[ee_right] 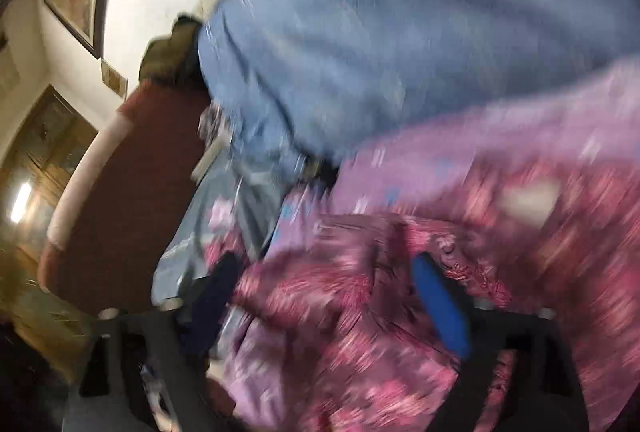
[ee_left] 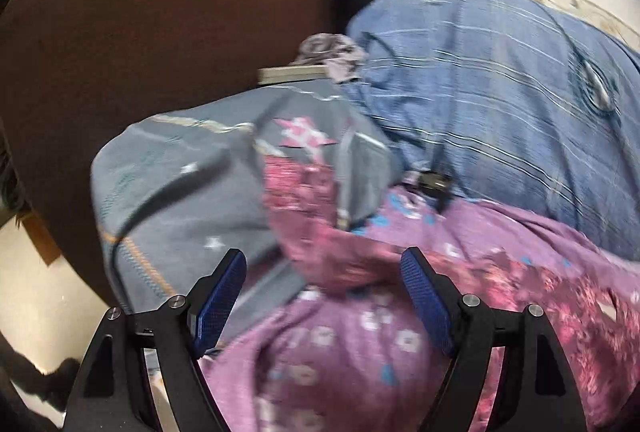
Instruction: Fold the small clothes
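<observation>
The left tool is spread wide over the pink floral garment, heaped on bedding; the right tool, blurred, also seems wide. Bedding beneath could be pinched together with it.

No legible text, label, brand, number or sign in either wrist view; prints on the fabrics are patterns only, and the right view is motion-blurred.

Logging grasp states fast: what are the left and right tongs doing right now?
Left tongs: open, holding nothing, above the purple floral cloth.
Right tongs: open, over the dark pink patterned garment; blurred, no grip seen.
</observation>
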{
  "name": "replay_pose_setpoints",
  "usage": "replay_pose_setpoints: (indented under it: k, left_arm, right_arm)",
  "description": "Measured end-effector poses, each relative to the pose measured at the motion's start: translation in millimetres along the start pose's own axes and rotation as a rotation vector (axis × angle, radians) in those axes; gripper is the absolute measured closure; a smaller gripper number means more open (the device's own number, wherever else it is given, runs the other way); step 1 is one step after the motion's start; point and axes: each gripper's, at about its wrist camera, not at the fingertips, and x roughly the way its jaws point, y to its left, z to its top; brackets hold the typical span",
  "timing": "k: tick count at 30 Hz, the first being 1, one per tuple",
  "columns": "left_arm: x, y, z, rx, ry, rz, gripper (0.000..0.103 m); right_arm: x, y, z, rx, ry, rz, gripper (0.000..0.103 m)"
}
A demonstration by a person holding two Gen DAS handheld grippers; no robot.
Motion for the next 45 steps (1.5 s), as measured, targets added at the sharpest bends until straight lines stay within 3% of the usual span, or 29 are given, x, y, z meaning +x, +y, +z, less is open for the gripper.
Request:
replay_pose_setpoints:
  k: [2, 3, 5, 8, 12, 16, 19, 20, 21, 24, 25, 27, 31, 36, 38, 40, 42, 44, 45]
  left_arm:
    - [2, 11, 1, -0.036, 0.011, 0.006, 0.023]
    - [5, 14, 2, -0.049, 0.023, -0.001, 0.023]
    - [15, 19, 4, -0.065, 0.066, -0.025, 0.024]
    - [28, 30, 4, -0.072, 0.109, -0.034, 0.024]
    - [37, 60, 15, -0.126, 0.131, -0.030, 0.025]
    - [41, 84, 31, -0.189, 0.170, -0.046, 0.025]
    - [46, 99, 35, -0.228, 0.214, -0.062, 0.025]
    - [45, 104, 38, -0.243, 0.210, -0.057, 0.025]
    - [44, 108, 42, -0.256, 0.203, -0.048, 0.025]
    - [47, 107, 61, -0.256, 0.211, -0.053, 0.025]
    - [50, 105, 67, -0.249, 0.217, -0.044, 0.025]
    - [61, 96, 80, -0.231, 0.234, -0.025, 0.025]
    - [94, 77, 96, -0.230, 0.296, -0.019, 0.025]
    - [156, 58, 117, -0.202, 0.381, 0.035, 0.027]
    - [180, 56, 121, -0.196, 0.418, 0.028, 0.031]
    - [200, 61, 121, -0.233, 0.454, 0.026, 0.051]
    - [207, 59, 124, -0.230, 0.416, 0.005, 0.051]
    - [212, 52, 125, -0.182, 0.409, -0.021, 0.067]
    - [215, 49, 125, -0.164, 0.409, -0.036, 0.082]
  right_arm:
    - [-29, -19, -11, 0.013, -0.072, -0.023, 0.024]
    - [-49, -32, -15, 0.012, -0.142, -0.086, 0.018]
    - [-67, -57, -22, 0.056, -0.203, -0.149, 0.017]
    - [-56, -75, -30, 0.103, -0.163, -0.149, 0.031]
    - [-17, -64, -40, 0.009, -0.101, -0.181, 0.051]
    - [17, -53, -45, -0.078, -0.070, -0.225, 0.052]
    - [56, -65, -60, -0.115, 0.097, -0.353, 0.050]
    - [57, -61, -64, -0.160, 0.062, -0.372, 0.052]
    - [50, -52, -64, -0.180, 0.041, -0.362, 0.053]
    - [13, -22, -60, -0.235, -0.055, -0.158, 0.053]
    - [1, -15, -61, -0.270, -0.103, -0.145, 0.040]
    - [-13, -17, -63, -0.272, -0.176, -0.173, 0.026]
    - [-13, -43, -56, -0.184, -0.153, -0.190, 0.029]
    - [-29, -44, -54, -0.226, -0.194, -0.208, 0.029]
    - [-31, -42, -54, -0.241, -0.198, -0.212, 0.029]
    - [-33, -43, -54, -0.249, -0.196, -0.219, 0.029]
    - [-33, -46, -53, -0.253, -0.200, -0.229, 0.029]
    - [-34, -49, -52, -0.250, -0.198, -0.231, 0.029]
    - [-36, -51, -51, -0.244, -0.199, -0.229, 0.029]
